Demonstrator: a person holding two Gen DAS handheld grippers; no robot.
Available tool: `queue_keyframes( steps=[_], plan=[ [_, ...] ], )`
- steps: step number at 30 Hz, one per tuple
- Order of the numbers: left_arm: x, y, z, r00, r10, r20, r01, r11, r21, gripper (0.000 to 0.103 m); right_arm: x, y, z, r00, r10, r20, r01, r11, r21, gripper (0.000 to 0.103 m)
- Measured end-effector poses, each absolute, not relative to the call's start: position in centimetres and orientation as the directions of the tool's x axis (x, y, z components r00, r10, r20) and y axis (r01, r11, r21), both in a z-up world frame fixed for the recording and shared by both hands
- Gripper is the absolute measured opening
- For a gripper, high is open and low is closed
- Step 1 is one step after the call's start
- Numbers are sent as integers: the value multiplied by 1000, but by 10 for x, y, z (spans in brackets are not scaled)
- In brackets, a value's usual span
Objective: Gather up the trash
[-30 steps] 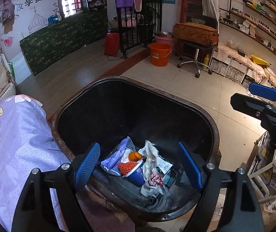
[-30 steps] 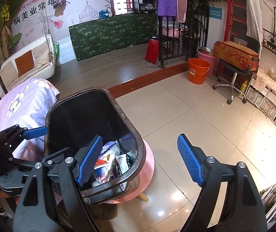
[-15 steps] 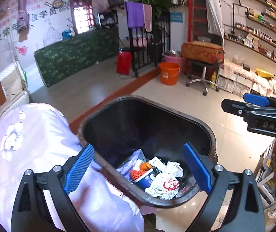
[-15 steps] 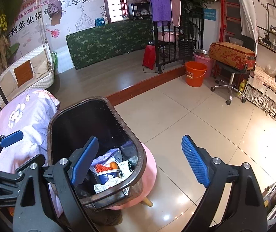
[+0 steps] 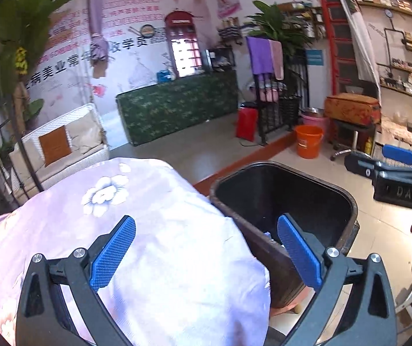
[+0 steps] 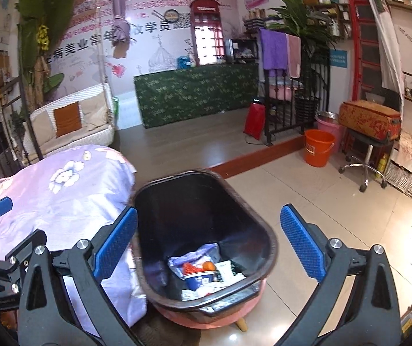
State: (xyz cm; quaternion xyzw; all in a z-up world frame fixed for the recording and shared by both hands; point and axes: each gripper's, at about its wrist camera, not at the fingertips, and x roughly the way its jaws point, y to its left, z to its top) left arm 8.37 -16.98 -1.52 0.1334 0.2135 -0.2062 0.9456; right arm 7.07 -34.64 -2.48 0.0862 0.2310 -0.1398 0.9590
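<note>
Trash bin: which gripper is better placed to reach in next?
Right, probably. The right gripper is open and frames the bin's trash. The left gripper, also open, mostly faces the floral cover beside it.

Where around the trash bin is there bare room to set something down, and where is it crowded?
Bare tiled floor lies open between the black bin, the orange bucket and the swivel stool. Left of the bin, the floral bedding presses close. The bin's bottom is crowded with trash.
</note>
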Motion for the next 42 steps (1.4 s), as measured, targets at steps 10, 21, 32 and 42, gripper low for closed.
queue_keyframes(
  steps=[10,21,32,42],
  plan=[
    [56,-111,0,902,-221,-371,277,955,103,98,46,-278,-18,919,-159,-361,188,981,45,98],
    [31,-61,-1,931,-93,-354,128,989,77,98,25,-233,-14,943,-58,-326,71,997,27,98],
    [19,-54,3,944,-84,-318,113,991,72,98,22,-219,-12,953,-44,-301,54,998,25,98],
    [17,-54,5,947,-79,-312,106,992,70,98,22,-220,-15,949,-51,-313,66,997,35,98]
  ],
)
